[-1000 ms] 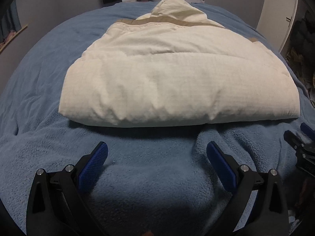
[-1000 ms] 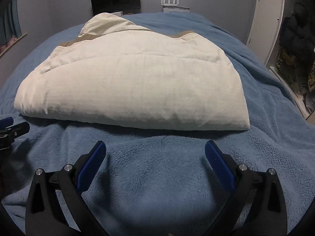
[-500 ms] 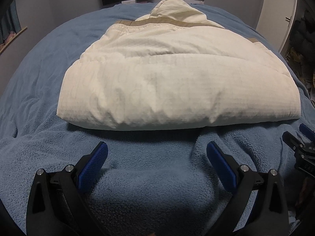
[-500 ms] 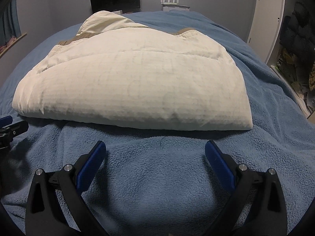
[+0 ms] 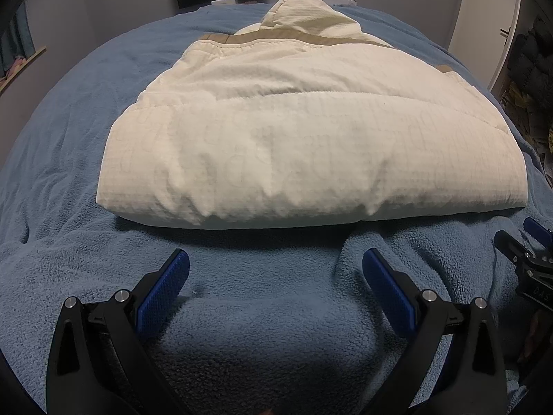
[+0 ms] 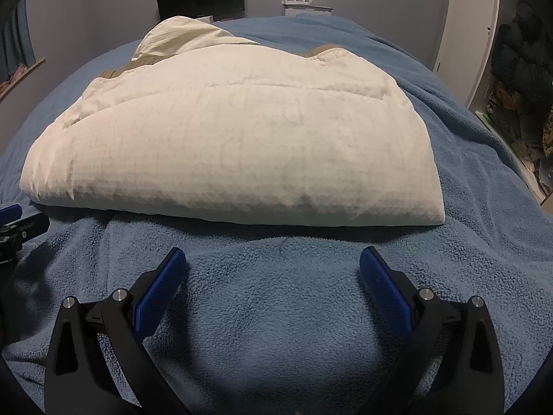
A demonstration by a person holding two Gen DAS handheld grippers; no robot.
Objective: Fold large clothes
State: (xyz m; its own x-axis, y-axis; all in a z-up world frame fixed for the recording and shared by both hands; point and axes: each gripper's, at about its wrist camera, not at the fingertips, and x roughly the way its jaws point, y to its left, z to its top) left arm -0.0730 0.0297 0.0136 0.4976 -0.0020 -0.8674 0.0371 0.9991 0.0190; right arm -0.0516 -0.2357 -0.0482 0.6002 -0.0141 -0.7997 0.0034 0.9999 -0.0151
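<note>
Item: cream quilted jacket (image 5: 311, 138), padded, with hood (image 5: 304, 14) and tan trim band (image 5: 276, 38). Location: centre of a bed under a blue fleece blanket (image 5: 69, 138), rounded folded edge nearest the cameras, hood at the far end.

Condition: lies as a compact, roughly rectangular bundle; no sleeves show loose, so they appear tucked inside. Folding judged nearly or wholly complete; at most one further fold or a tidy-up of the hood remains.

Left gripper (image 5: 275, 275): jaws spread wide, empty, low over the blanket just short of the jacket's near edge.

Right gripper (image 6: 273, 273): likewise wide and empty, near edge, apart from the fabric.
</note>
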